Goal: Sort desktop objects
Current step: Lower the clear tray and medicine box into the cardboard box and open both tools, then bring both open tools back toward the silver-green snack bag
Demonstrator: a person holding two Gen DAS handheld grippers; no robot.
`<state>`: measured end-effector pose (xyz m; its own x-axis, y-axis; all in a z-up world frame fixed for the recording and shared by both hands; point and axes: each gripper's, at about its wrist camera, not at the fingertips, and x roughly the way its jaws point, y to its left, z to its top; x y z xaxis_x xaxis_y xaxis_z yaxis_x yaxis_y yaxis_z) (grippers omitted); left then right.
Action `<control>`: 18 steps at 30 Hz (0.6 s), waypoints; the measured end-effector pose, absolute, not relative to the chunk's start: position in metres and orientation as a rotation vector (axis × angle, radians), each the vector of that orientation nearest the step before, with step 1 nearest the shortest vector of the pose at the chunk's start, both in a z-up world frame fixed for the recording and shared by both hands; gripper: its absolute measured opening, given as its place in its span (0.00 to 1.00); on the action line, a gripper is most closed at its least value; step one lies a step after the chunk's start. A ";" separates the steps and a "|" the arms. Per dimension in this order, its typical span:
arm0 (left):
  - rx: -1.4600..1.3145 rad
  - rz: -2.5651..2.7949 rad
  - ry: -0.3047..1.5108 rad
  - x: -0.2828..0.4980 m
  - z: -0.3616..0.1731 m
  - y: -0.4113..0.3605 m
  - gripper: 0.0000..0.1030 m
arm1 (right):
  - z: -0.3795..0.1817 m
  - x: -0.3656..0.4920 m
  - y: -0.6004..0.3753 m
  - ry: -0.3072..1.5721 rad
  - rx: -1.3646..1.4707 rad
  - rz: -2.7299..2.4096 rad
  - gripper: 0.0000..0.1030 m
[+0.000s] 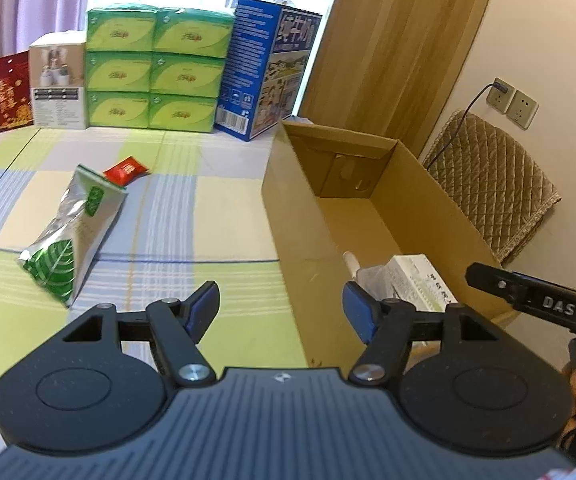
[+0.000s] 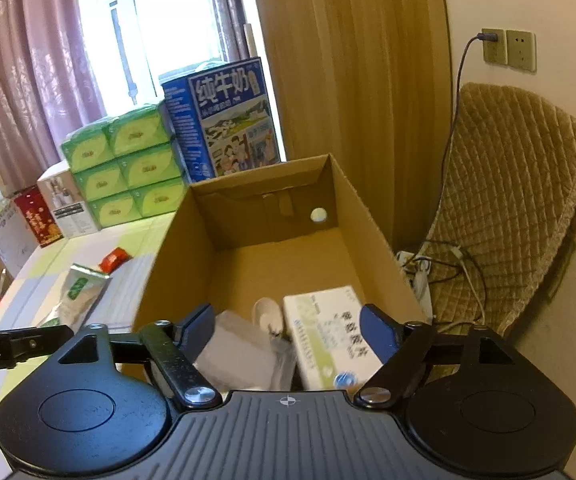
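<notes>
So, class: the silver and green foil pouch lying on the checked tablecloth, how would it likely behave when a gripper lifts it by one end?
The foil pouch looks crinkled and partly flattened, so it would probably sag and fold rather than stay stiff. Its shiny film may slip between the pads. It seems light for its size.

Box [image 2: 176, 240] far half bare; near end cluttered.

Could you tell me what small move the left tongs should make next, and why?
Probably swing the left tongs left toward the silver-green pouch. They are open and empty, and the pouch and a red packet lie on the checked tablecloth, outside the cardboard box, which already holds a white medicine box. The pouch is nearer.
</notes>
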<state>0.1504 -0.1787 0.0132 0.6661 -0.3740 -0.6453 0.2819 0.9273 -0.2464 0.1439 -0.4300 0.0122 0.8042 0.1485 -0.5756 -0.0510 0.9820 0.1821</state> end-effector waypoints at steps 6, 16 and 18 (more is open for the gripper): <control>-0.134 -0.340 0.754 0.129 0.019 -0.155 0.65 | 0.025 0.119 -0.406 0.631 0.176 0.150 0.87; -0.111 -0.294 0.739 0.094 0.029 -0.110 0.82 | 0.032 0.084 -0.355 0.642 0.189 0.244 0.98; -0.112 -0.279 0.737 0.089 0.030 -0.099 0.85 | 0.029 0.081 -0.345 0.658 0.188 0.261 0.98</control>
